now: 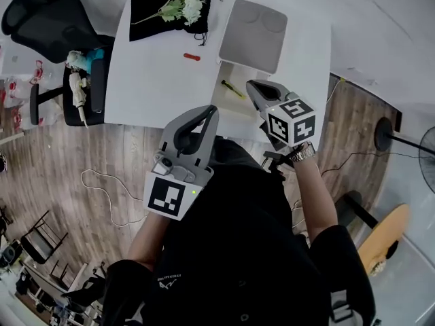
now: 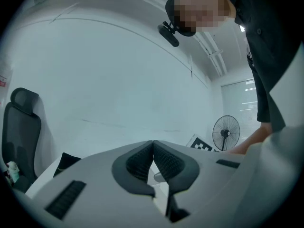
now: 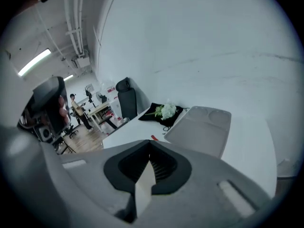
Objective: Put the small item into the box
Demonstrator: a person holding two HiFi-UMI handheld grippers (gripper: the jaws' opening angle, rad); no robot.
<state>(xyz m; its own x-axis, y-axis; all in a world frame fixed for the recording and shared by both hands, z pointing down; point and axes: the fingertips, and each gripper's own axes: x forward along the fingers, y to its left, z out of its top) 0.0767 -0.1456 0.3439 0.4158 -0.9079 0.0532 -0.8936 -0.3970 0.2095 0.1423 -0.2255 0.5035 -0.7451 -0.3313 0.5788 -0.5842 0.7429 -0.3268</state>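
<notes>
A small red item (image 1: 192, 57) lies on the white table (image 1: 149, 80), in front of a black cloth (image 1: 153, 15) that carries white flowers (image 1: 185, 5). To its right stands a white box (image 1: 230, 104) with its grey lid (image 1: 253, 36) swung open; a yellow-green object (image 1: 233, 89) lies inside. My left gripper (image 1: 209, 111) is shut and empty, held over the table's near edge. My right gripper (image 1: 252, 86) is shut and empty, above the box's near right side. The right gripper view shows the red item (image 3: 154, 137), the lid (image 3: 199, 129) and the flowers (image 3: 166, 110) past the shut right gripper (image 3: 149, 144). The left gripper (image 2: 153, 142) points at the wall.
A black office chair (image 1: 58, 26) stands left of the table, with a second seat (image 1: 85, 80) holding clutter. A white cable (image 1: 102, 182) lies on the wooden floor. A fan (image 1: 427, 148) stands at the right, and the same fan (image 2: 226, 133) shows in the left gripper view.
</notes>
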